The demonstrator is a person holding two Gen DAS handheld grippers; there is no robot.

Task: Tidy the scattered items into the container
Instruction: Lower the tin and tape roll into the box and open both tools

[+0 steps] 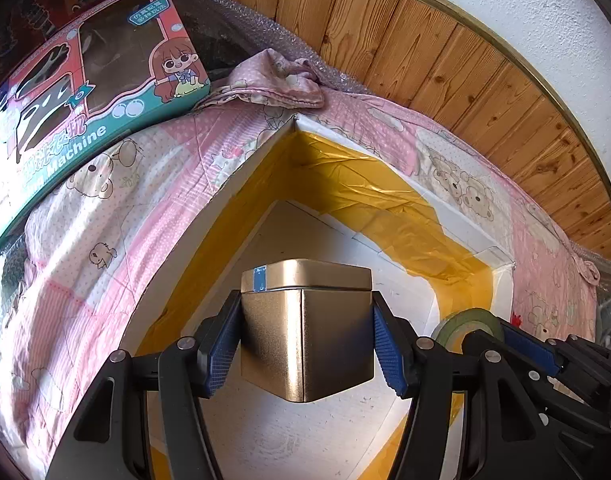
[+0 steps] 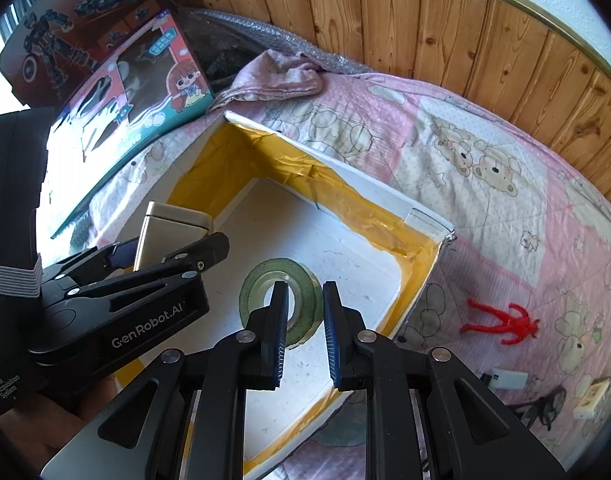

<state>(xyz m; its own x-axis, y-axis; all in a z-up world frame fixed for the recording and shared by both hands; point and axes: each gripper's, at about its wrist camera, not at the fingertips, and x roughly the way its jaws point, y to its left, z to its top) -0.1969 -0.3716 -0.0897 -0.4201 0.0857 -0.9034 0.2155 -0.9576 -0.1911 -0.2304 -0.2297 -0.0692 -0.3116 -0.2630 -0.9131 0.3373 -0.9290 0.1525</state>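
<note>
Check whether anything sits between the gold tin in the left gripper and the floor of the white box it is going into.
Nothing visible blocks it. The gold tin, clamped in the left gripper, hangs over bare white floor of the box. The green tape roll lies off to the tin's right, under the right gripper.

1. The toy box [image 1: 85, 92] with the cartoon girl, lying on the bed, carries the white word "Machine" along its teal lower edge; the characters beside it and in the small teal label near its top are too distorted to read.
2. In the right wrist view, the black body of the left tongs [image 2: 173, 250] bears "GenRobot.AI" in white.
3. Its handle reads "Data Acquisition System" in small white print.
</note>
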